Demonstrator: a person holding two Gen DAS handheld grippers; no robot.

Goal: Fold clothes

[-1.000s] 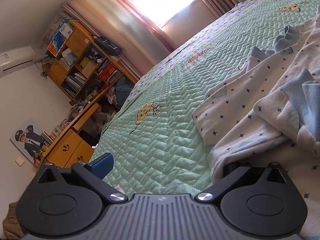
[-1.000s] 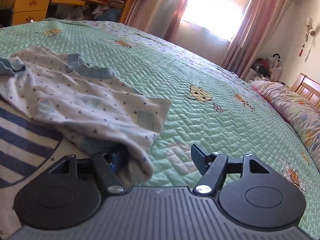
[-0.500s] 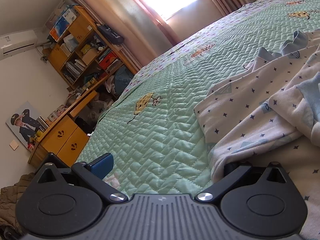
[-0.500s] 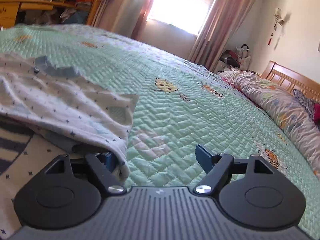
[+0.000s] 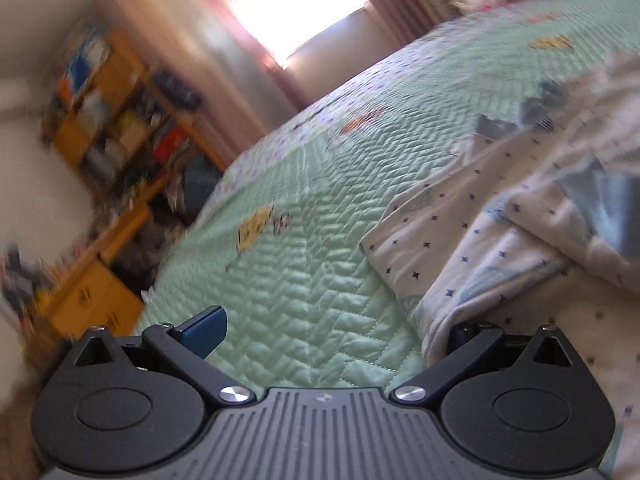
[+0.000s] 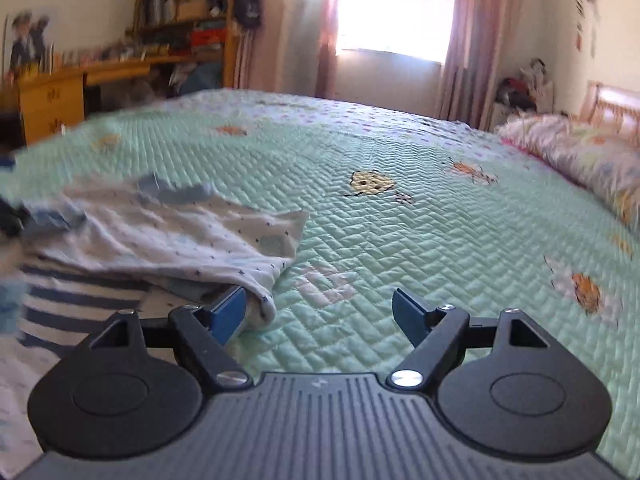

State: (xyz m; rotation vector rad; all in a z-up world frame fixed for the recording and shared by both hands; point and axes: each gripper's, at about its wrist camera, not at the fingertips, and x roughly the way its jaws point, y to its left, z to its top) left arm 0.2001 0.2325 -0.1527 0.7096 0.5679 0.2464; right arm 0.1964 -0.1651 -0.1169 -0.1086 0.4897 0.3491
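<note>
While white star-print cotton garment [image 6: 168,232] is lying part-folded, rumpled on green quilted bedspread [image 6: 400,240], right gripper [image 6: 320,312] & left gripper [image 5: 336,330] are gaping wide, gripping nothing; smoothing, more folds remaining.

I see soft white cloth with tiny dark stars, the baby garment [image 6: 172,236], by my right gripper's [image 6: 320,312] matt black plastic. Ahead lies the quilt [image 6: 400,240], stitched, bumpy, a bit shiny. The desk [image 6: 52,96] looks like smooth wood.

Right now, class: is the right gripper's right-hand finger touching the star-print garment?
Apart. The right wrist view shows that finger over bare green quilt, with the star-print garment ending near the opposite finger.
</note>
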